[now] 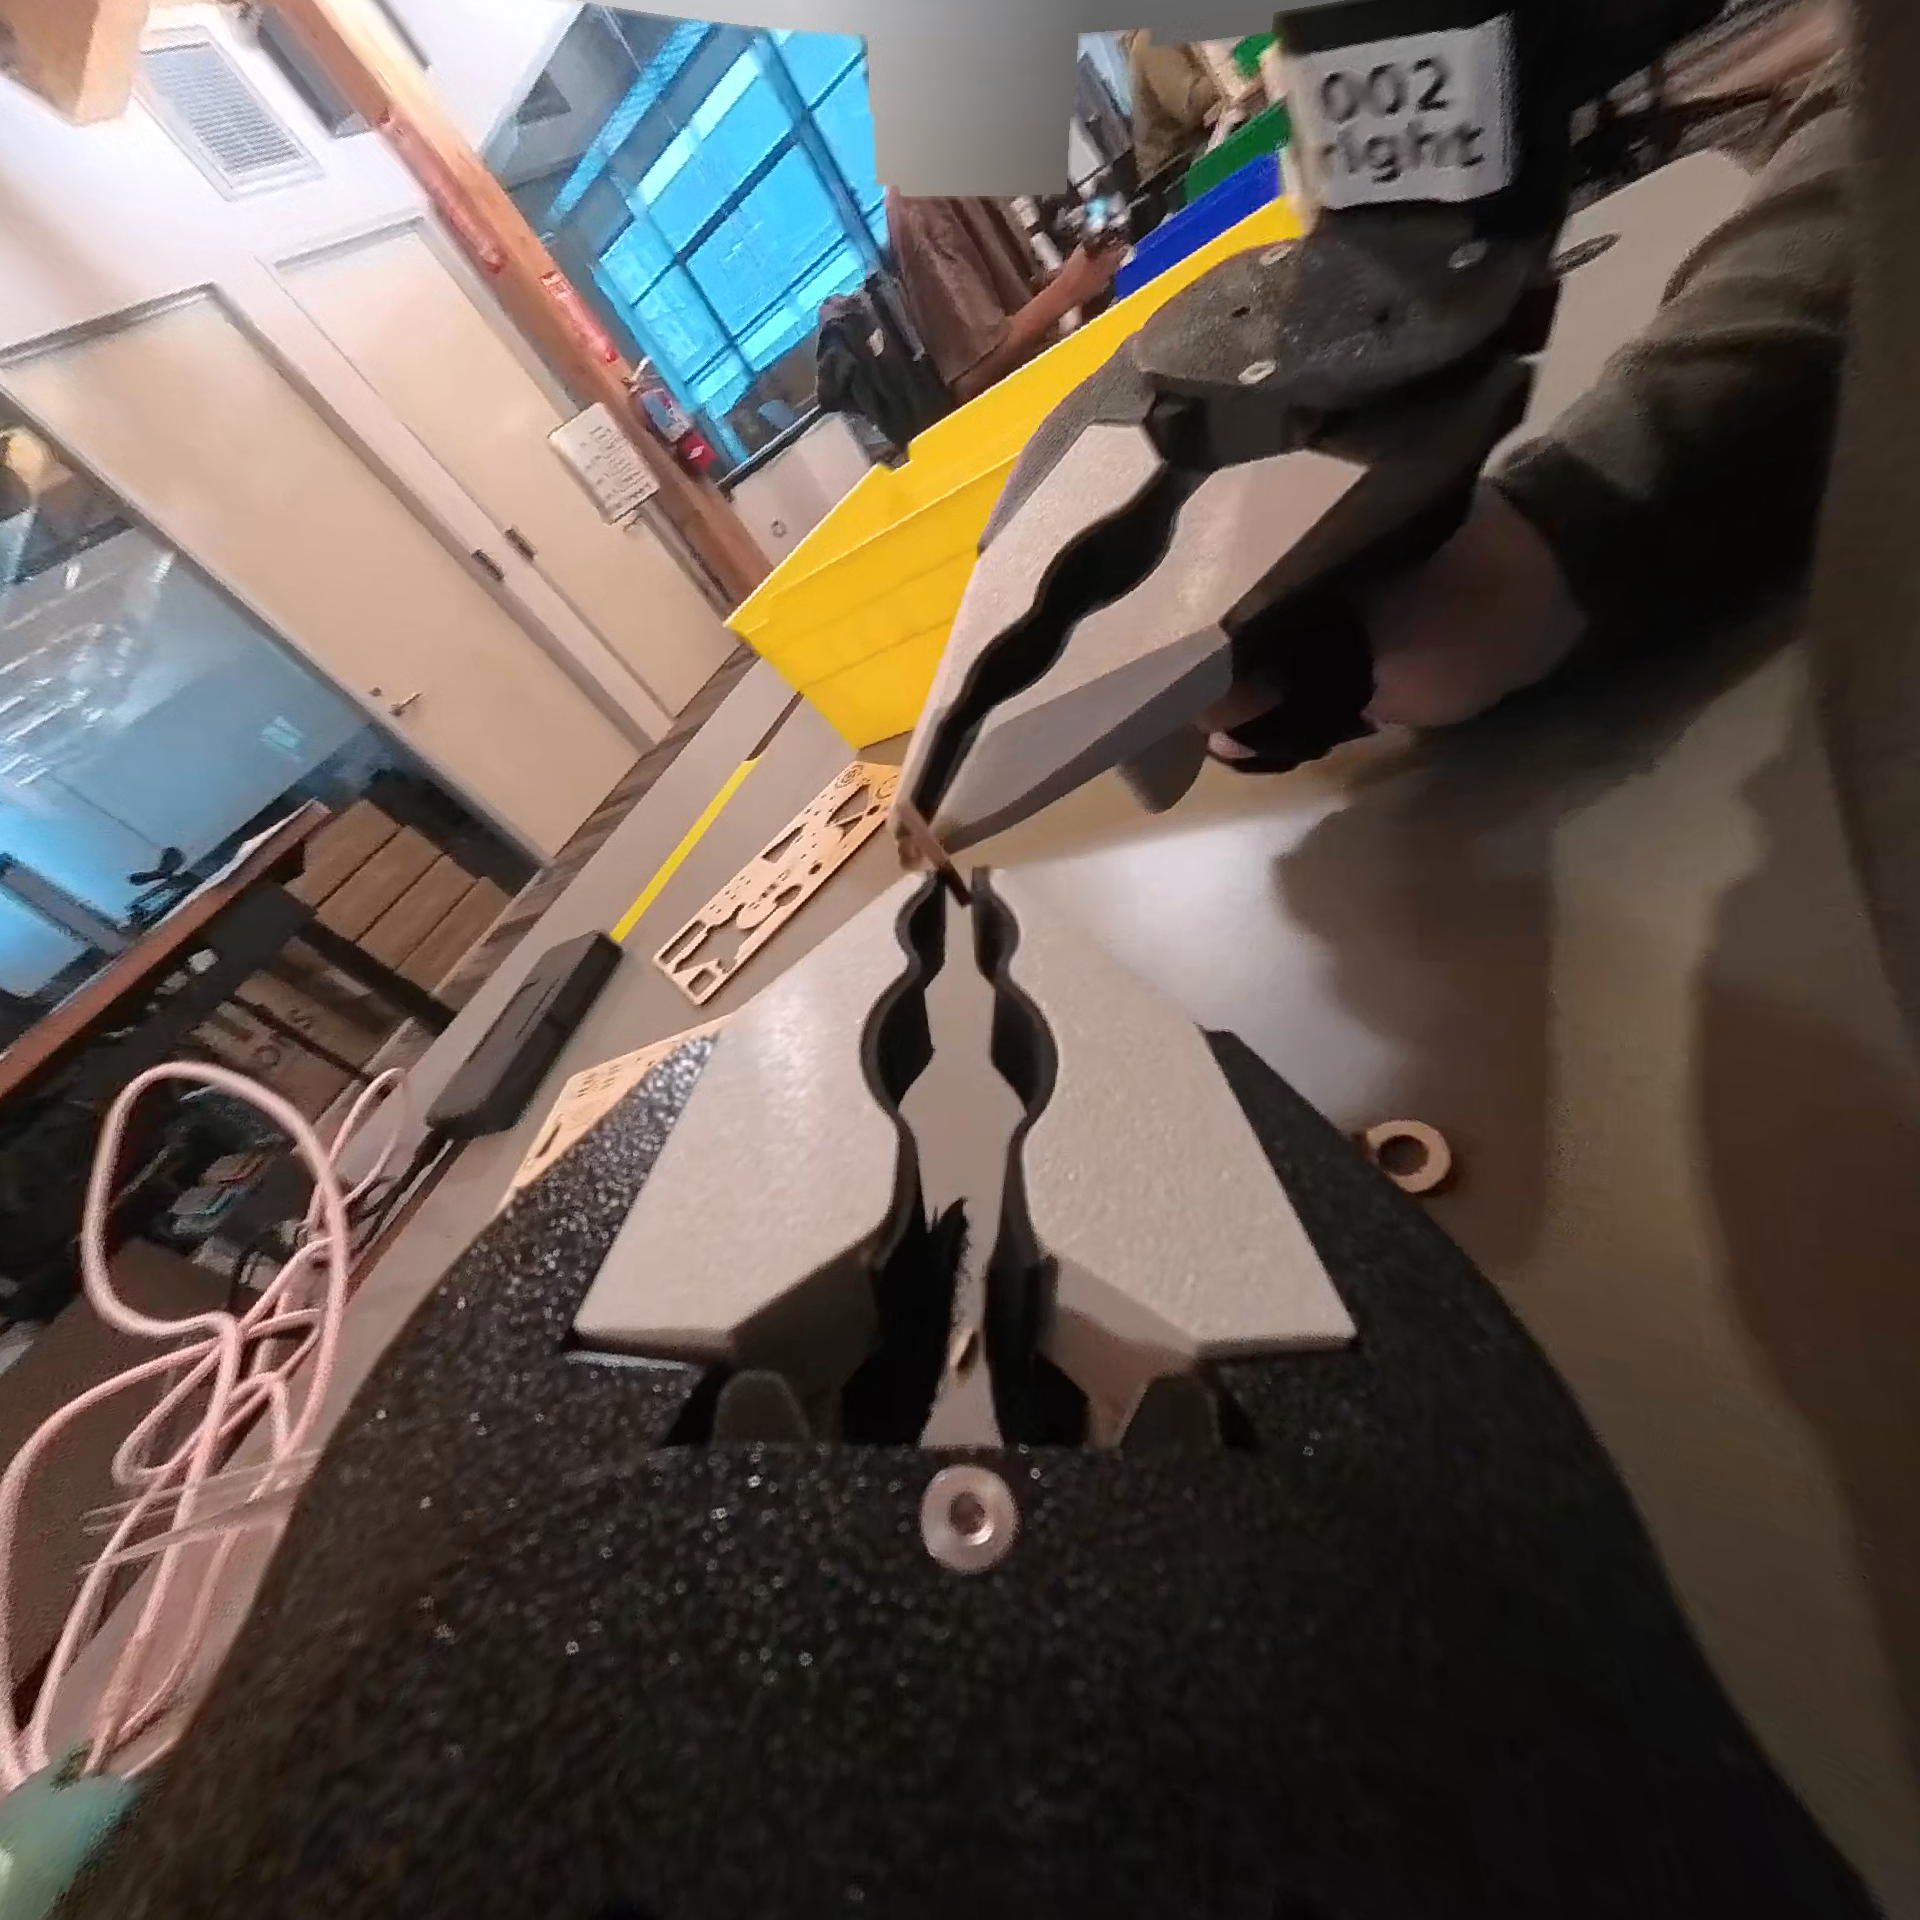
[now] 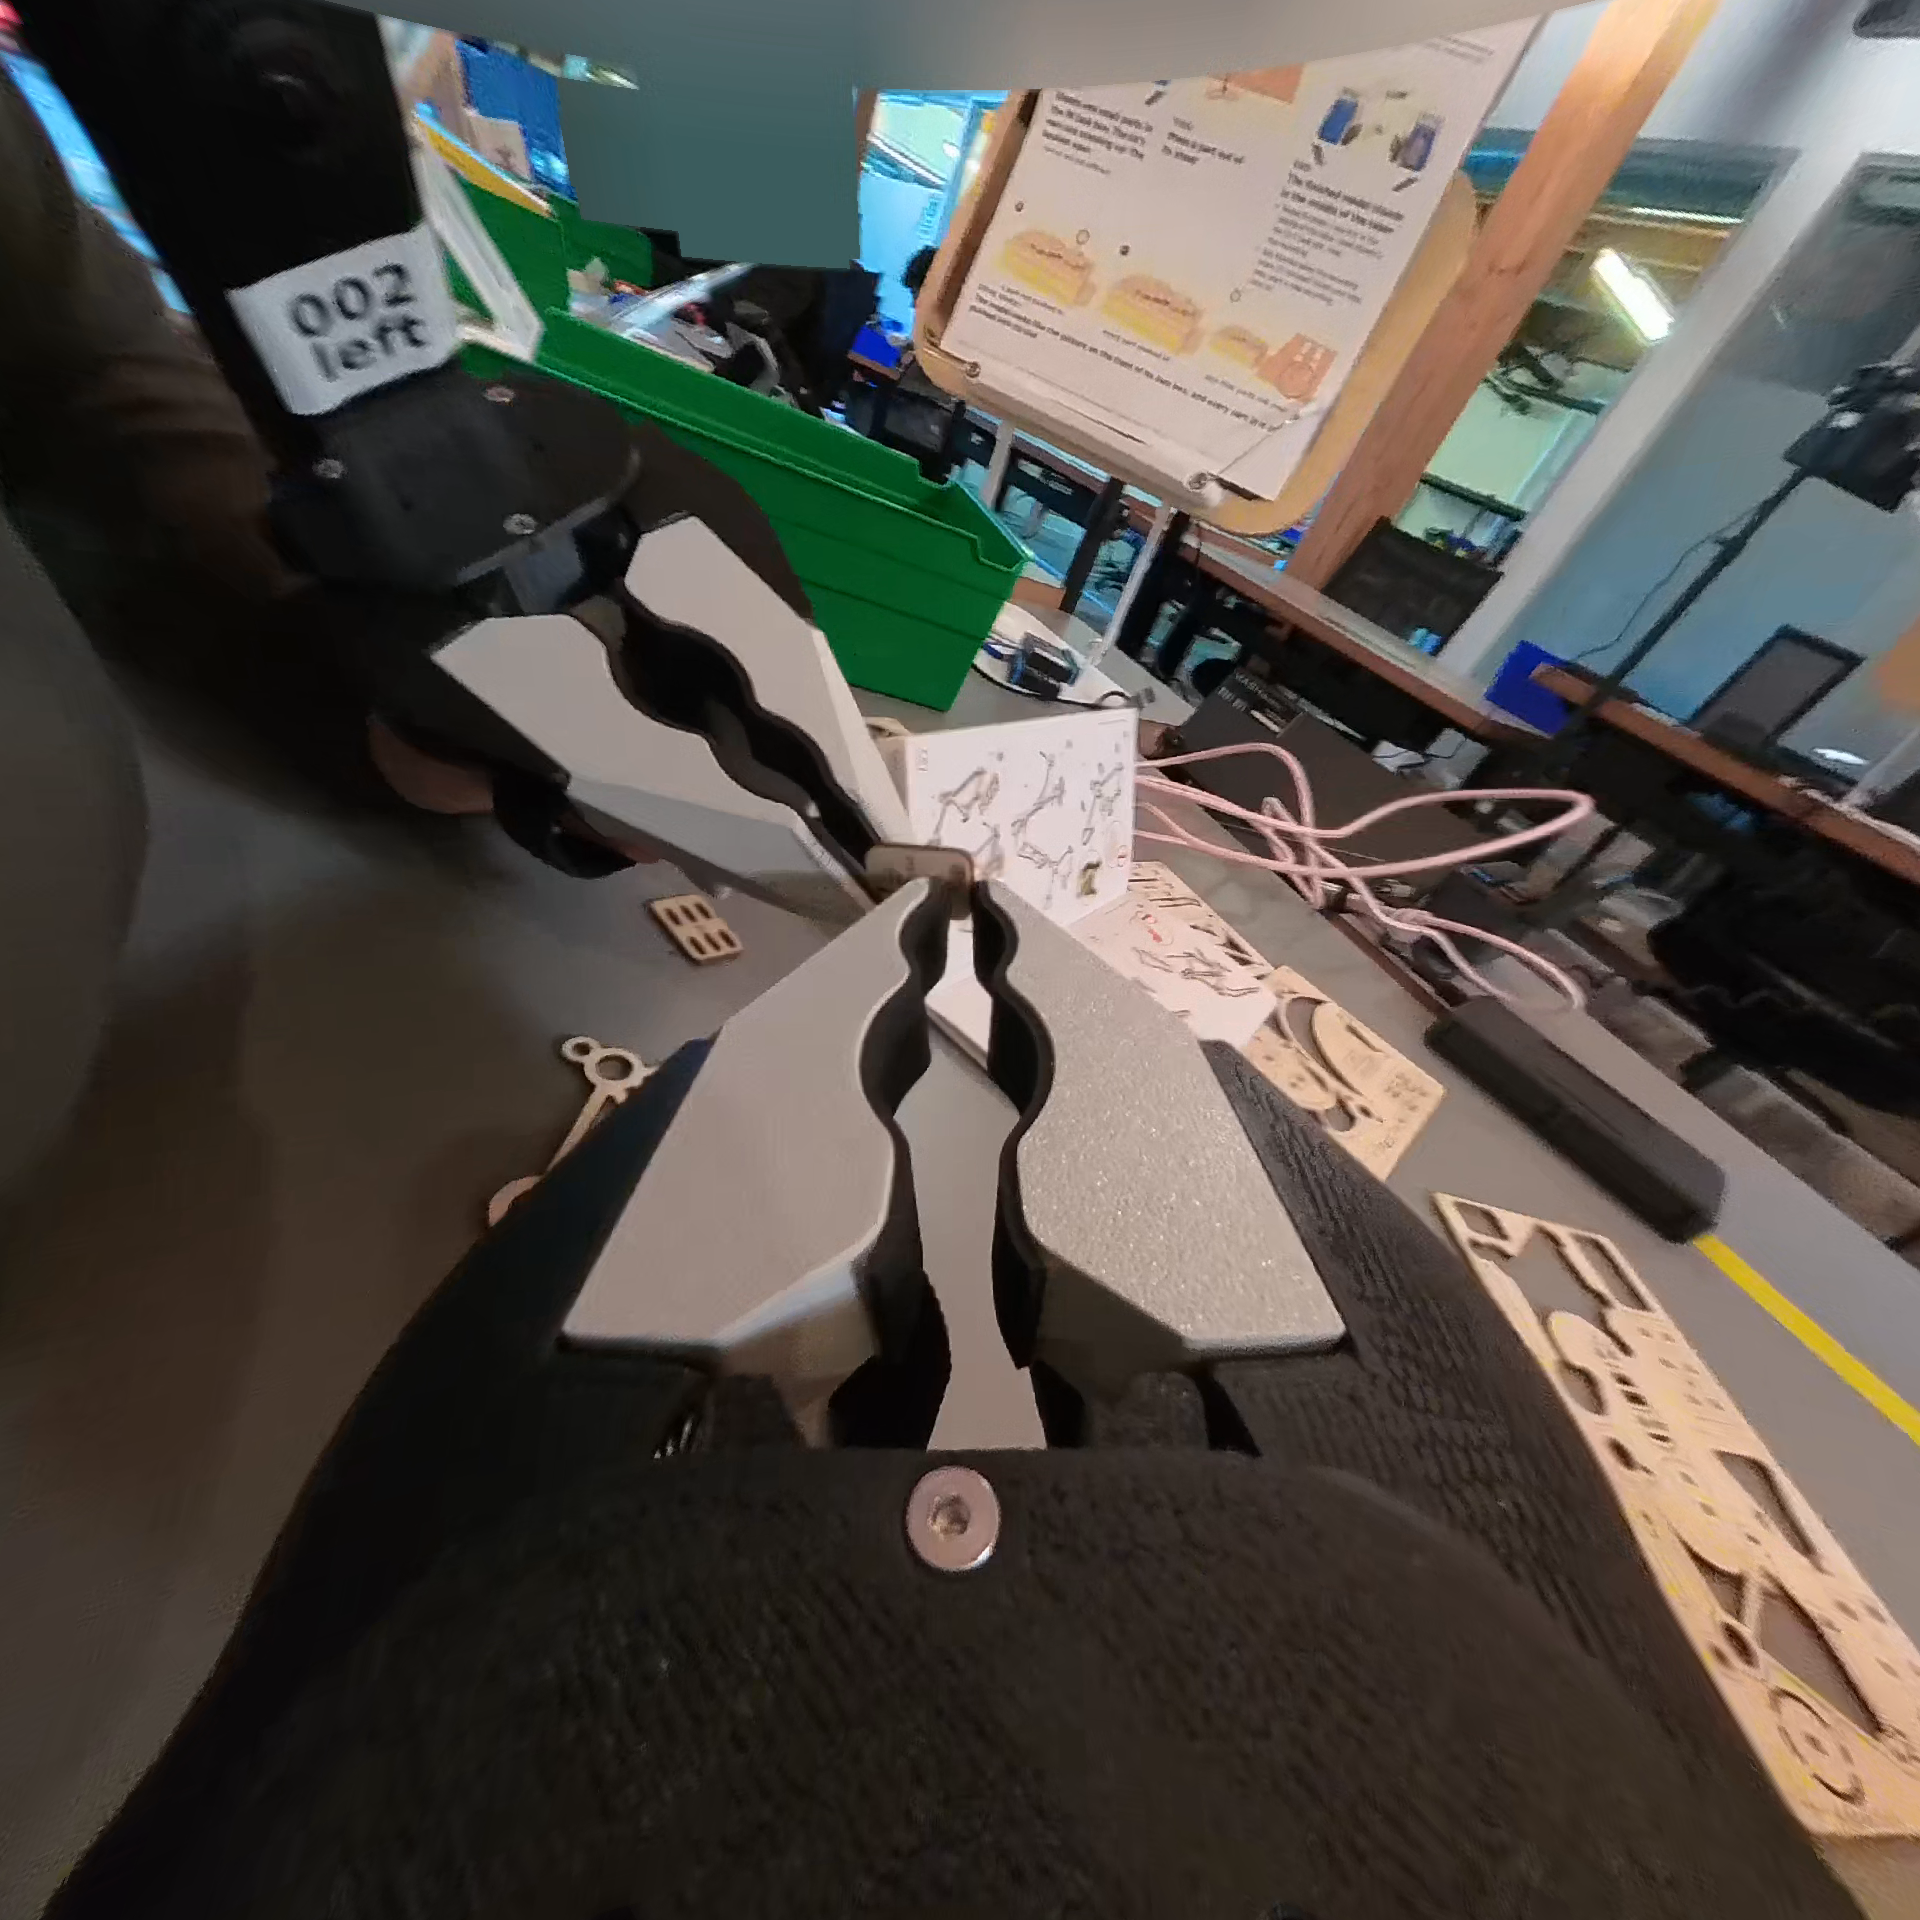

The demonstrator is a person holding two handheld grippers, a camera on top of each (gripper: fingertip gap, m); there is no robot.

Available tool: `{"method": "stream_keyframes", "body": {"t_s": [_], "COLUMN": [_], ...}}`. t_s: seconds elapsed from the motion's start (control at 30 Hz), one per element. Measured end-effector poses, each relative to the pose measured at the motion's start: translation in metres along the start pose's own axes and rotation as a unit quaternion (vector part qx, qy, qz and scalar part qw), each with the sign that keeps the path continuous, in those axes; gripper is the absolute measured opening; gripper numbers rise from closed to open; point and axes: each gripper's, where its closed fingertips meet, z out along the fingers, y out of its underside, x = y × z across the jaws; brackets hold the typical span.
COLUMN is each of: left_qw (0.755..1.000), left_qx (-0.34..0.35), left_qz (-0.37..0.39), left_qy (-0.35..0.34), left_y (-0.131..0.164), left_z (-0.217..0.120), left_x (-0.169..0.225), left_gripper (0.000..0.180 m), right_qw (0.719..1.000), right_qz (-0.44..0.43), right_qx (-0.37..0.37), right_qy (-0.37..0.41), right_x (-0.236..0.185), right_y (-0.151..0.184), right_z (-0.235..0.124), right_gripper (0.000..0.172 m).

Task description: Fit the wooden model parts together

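Grey and flat, the table (image 2: 312,1039) sits in a big room with glass walls and doors. Yellow (image 1: 862,582), blue and green bins (image 2: 831,488) stand along its far side. Pink cords (image 2: 1351,831) loop over the edge near a black box (image 2: 1569,1101).

Both grippers meet tip to tip above the table. The left hand-held gripper (image 1: 953,889) has its fingers closed on a small wooden piece (image 1: 956,886), which looks dark from its own view. The right hand-held gripper (image 2: 951,896) is also closed on a small wooden piece (image 2: 920,864). From the left view, the piece in the right gripper shows as a thin light strip (image 1: 914,840) poking out of the tips. The two bits of wood touch right where the grippers meet. I cannot tell if they are one piece or two joined pieces.

Other wooden parts lie on the table. A small ring (image 1: 1405,1151) lies by the left gripper. A little plate with slots (image 2: 694,925) and a part with round loops (image 2: 605,1070) lie near the right gripper. Flat wooden sheets with cut-out holes (image 2: 1704,1507) lie farther off. A folded white paper with drawings (image 2: 1023,810) stands behind the tips. A board with a paper sheet (image 2: 1195,239) stands higher up.
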Motion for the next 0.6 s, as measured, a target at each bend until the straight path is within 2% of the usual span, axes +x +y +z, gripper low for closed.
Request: {"method": "stream_keyframes", "body": {"t_s": [0.07, 0.13, 0.27, 0.43, 0.6], "left_qw": [1.0, 1.0, 0.999, 0.994, 0.988], "left_qx": [-0.005, -0.002, -0.004, -0.005, 0.001], "left_qz": [0.014, -0.02, -0.034, -0.103, -0.152], "left_qy": [-0.016, -0.009, -0.004, 0.036, 0.035], "left_y": [0.0, 0.002, 0.008, 0.015, 0.019], "left_z": [0.0, 0.001, 0.003, 0.004, 0.0], "left_x": [-0.003, -0.004, -0.007, -0.006, -0.015], "left_gripper": [0.003, 0.003, 0.002, 0.001, 0.001], "right_qw": [0.999, 0.999, 1.0, 0.998, 0.996], "right_qz": [-0.028, -0.024, 0.007, 0.052, 0.076], "right_qx": [-0.007, -0.014, -0.018, -0.022, -0.018], "right_qy": [0.025, 0.032, 0.016, -0.026, -0.045], "right_x": [0.002, 0.004, 0.005, 0.002, 0.009], "right_y": [-0.001, 0.0, 0.006, 0.014, 0.018], "right_z": [0.001, 0.003, 0.005, 0.004, -0.001], "right_gripper": [0.002, 0.002, 0.003, 0.004, 0.008]}}
